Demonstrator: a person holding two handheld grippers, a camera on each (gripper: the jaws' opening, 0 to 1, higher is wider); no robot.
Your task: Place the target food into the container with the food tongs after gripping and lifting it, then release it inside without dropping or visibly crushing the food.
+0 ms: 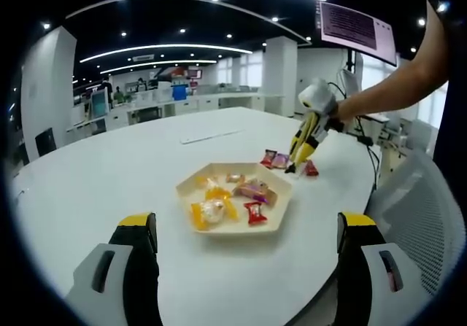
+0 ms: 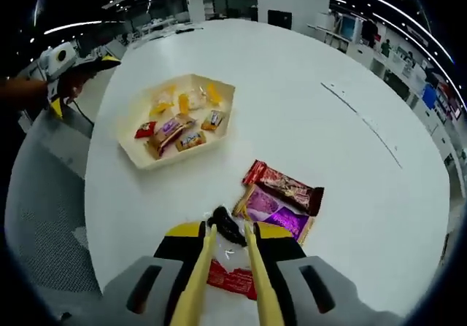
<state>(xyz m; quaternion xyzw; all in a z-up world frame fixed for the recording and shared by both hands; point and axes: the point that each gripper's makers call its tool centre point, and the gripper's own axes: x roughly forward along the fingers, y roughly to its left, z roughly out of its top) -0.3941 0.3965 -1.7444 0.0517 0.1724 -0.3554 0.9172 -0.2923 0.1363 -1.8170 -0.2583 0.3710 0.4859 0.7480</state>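
- Hexagonal tray (image 1: pixel 191 190) well in from the table (image 1: pixel 87 187) edge, loaded with wrapped snacks: yellow packets, a small red one (image 1: pixel 255 212), brown bars.
- Left gripper (image 1: pixel 248 227) hanging back at the near edge, jaws spread wide, nothing between them.
- Right gripper (image 1: pixel 295 167) down at the table's far right edge, visible from the left gripper view, tips among the loose snacks there.
- Yellow tongs (image 2: pixel 228 231) clamped in the right gripper's (image 2: pixel 228 249) jaws, black tips slightly apart, gripping no food.
- Red packet (image 2: pixel 232 278) lying under the tongs near the table edge.
- Purple packet (image 2: pixel 276 215) and dark red bar (image 2: pixel 286 186) just beyond the tips, touching each other.
- Tray (image 2: pixel 222 122) well apart from that cluster.
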